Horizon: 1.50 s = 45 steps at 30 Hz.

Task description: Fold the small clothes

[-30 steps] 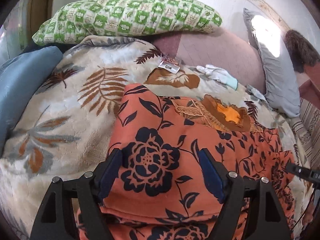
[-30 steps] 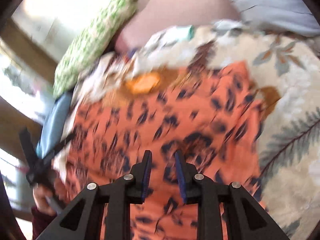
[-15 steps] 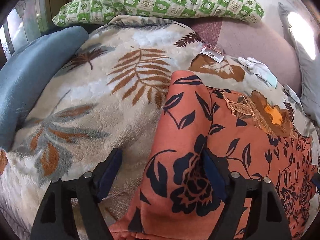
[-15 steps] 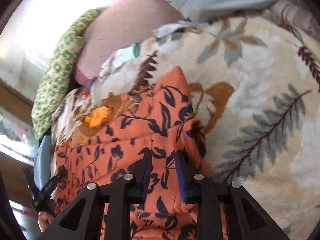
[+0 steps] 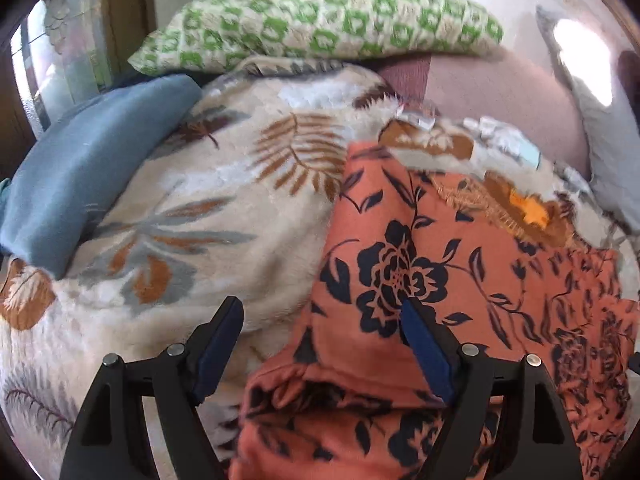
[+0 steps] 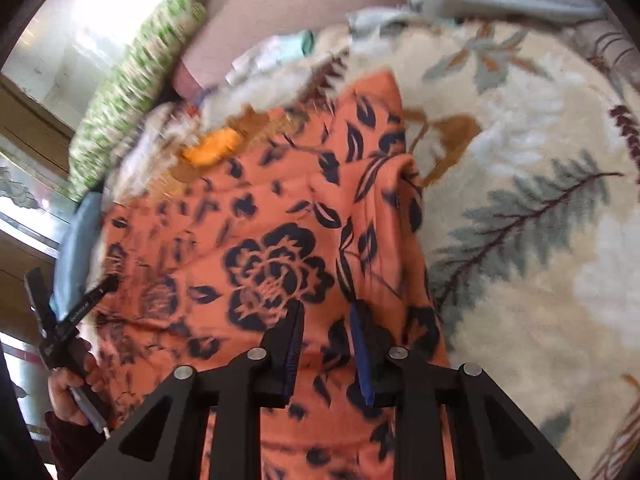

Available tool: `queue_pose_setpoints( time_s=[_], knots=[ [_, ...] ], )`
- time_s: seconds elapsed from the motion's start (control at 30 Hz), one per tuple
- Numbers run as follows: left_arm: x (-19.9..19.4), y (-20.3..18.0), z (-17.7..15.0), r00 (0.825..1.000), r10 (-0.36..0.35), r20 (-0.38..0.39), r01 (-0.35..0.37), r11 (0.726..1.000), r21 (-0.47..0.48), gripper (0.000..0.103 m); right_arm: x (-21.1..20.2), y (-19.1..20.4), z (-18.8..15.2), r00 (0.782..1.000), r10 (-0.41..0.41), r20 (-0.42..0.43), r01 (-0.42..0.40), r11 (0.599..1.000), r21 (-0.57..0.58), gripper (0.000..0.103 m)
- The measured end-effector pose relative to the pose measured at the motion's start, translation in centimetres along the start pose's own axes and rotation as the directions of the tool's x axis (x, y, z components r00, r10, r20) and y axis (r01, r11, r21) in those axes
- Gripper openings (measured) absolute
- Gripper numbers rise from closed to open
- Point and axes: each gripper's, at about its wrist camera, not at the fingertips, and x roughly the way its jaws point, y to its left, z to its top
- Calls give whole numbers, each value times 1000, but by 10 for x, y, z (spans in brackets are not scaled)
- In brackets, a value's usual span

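Observation:
An orange garment with dark blue flowers point(image 5: 460, 280) lies spread on a leaf-print blanket point(image 5: 208, 216); it also shows in the right wrist view point(image 6: 260, 248). Its near left corner is bunched below my left gripper point(image 5: 322, 322), which is open and wide, hovering over the garment's left edge with nothing held. My right gripper point(image 6: 326, 320) has its jaws narrowly apart over the garment's right side, with cloth seen between them. Whether they pinch it is unclear. The left gripper point(image 6: 68, 312) appears in the right wrist view, at the garment's far side.
A green patterned pillow point(image 5: 320, 24) and a blue pillow point(image 5: 80, 168) lie at the back left. A grey pillow point(image 5: 608, 152) lies at the right. Small pale clothes point(image 5: 504, 140) lie beyond the orange garment on a pink sheet point(image 5: 500, 88).
My left gripper drew back toward the garment's near left corner, which now lies bunched below it. My right gripper shifted left over the garment, and its jaws stand a little wider apart.

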Motion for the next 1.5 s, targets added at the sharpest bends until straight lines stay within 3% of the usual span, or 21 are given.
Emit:
queue_pose_setpoints(
  time_s=[0.1, 0.17, 0.23, 0.27, 0.33, 0.47, 0.6, 0.73, 1.0, 1.23, 1.5],
  knots=[
    [-27, 16, -9, 1000, 0, 29, 0, 1000, -7, 82, -47, -1, -20, 988, 82, 132, -79, 997, -28, 27],
    [-41, 27, -22, 1000, 0, 21, 0, 1000, -9, 82, -81, -6, -39, 970, 133, 203, -128, 991, -36, 33],
    [-56, 40, -43, 1000, 0, -1, 0, 1000, -21, 82, -112, -16, -61, 959, 140, 247, -138, 990, -24, 80],
    [-65, 46, -56, 1000, -11, -14, 11, 999, -32, 82, -124, -15, -68, 953, 132, 272, -132, 991, -17, 82],
    [-79, 54, -78, 999, -21, -34, 20, 999, -48, 82, -145, -22, -90, 948, 149, 283, -150, 989, -19, 82],
    [-110, 59, -127, 997, -30, -65, 28, 999, -39, 82, -168, -39, -121, 980, 103, 172, -110, 993, 32, 82],
    [-123, 59, -161, 990, -50, -134, 46, 998, -33, 82, -166, -59, -152, 995, 81, 59, -86, 992, 90, 82],
    [-132, 66, -170, 988, -23, -152, 17, 999, -40, 82, -151, -79, -176, 998, 60, 1, -59, 990, 124, 82],
    [-142, 90, -198, 972, 30, -233, -44, 997, -56, 82, -127, -94, -197, 990, 125, -58, -114, 978, 173, 82],
    [-140, 92, -212, 957, -22, -289, -12, 993, -116, 82, -115, -99, -200, 982, 160, -96, -139, 971, 193, 82],
    [-127, 73, -217, 934, -131, -331, 95, 988, -125, 82, -109, -103, -208, 983, 153, -107, -128, 970, 207, 82]
  ],
)
